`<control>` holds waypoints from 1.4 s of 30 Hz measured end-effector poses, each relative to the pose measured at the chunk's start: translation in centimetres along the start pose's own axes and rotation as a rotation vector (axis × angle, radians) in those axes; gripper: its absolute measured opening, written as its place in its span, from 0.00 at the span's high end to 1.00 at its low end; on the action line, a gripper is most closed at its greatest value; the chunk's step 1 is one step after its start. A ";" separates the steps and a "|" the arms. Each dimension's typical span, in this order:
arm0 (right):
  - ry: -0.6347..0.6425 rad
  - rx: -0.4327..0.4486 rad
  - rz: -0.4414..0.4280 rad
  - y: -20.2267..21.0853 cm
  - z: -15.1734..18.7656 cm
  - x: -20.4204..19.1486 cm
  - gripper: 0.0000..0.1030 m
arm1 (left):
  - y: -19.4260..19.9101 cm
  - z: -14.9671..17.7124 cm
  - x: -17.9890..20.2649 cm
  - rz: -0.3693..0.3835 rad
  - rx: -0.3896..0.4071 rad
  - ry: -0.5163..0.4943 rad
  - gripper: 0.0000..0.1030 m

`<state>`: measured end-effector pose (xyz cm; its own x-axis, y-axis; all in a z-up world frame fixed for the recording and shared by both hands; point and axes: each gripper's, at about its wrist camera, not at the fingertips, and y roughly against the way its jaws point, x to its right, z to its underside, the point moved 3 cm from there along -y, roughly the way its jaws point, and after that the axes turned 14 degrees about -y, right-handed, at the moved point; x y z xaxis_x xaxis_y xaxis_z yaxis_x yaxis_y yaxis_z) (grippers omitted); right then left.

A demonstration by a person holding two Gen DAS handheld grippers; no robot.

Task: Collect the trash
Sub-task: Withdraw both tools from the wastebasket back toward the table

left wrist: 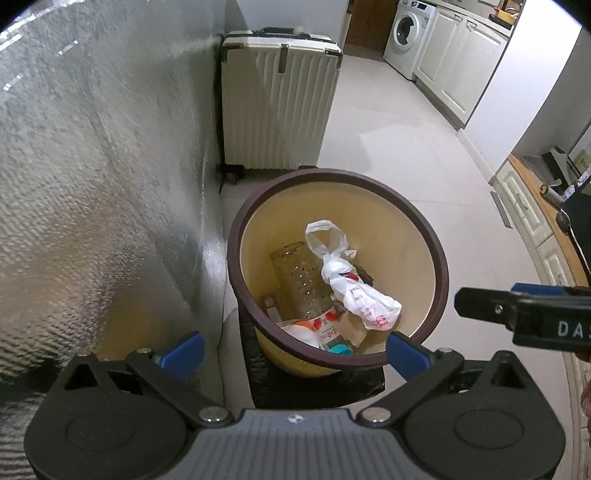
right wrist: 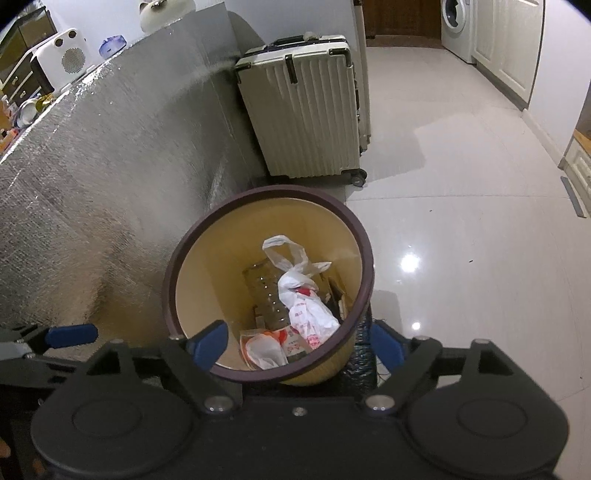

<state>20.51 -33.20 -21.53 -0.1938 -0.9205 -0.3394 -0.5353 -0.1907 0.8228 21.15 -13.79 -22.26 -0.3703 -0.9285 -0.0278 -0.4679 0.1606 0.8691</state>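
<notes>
A beige trash bin with a dark brown rim (left wrist: 439, 258) (right wrist: 364, 240) stands on the floor, on a crumpled black bag (left wrist: 295, 387) (right wrist: 358, 373). Inside lie a knotted white plastic bag (left wrist: 354, 291) (right wrist: 306, 306), a clear dotted cup (left wrist: 303, 280) (right wrist: 266, 284) and printed wrappers (left wrist: 325, 328). My left gripper (left wrist: 295, 352) hovers open above the bin's near rim, with nothing between its blue pads. My right gripper (right wrist: 295, 343) is open too, over the same near rim and holding nothing. One of its fingers (left wrist: 480, 302) shows at the right of the left wrist view.
A silver foil-covered counter side (left wrist: 92, 184) (right wrist: 92, 184) rises left of the bin. A cream hard-shell suitcase (left wrist: 277, 103) (right wrist: 306, 110) stands behind it. Glossy tiled floor (right wrist: 461, 240) spreads to the right, with a washing machine (left wrist: 408, 33) and white cabinets (left wrist: 458, 74) further back.
</notes>
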 end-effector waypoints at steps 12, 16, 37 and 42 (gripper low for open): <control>0.018 0.081 0.028 4.1 1.4 1.3 0.00 | 3.7 0.6 0.3 -0.019 0.050 -0.007 0.00; 0.012 0.094 0.029 5.3 2.0 1.7 0.00 | 5.0 0.8 0.4 -0.030 0.071 -0.009 0.00; 0.018 0.236 0.041 12.2 3.8 0.9 0.00 | 12.2 1.7 0.6 -0.026 0.226 -0.043 0.00; 0.026 0.298 0.023 14.6 3.4 -0.3 0.00 | 15.1 1.2 0.3 0.015 0.304 -0.053 0.00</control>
<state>9.93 -34.54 -11.00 -0.1890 -0.9326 -0.3073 -0.7494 -0.0653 0.6589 13.03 -11.25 -9.74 -0.4160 -0.9081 -0.0488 -0.6778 0.2739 0.6824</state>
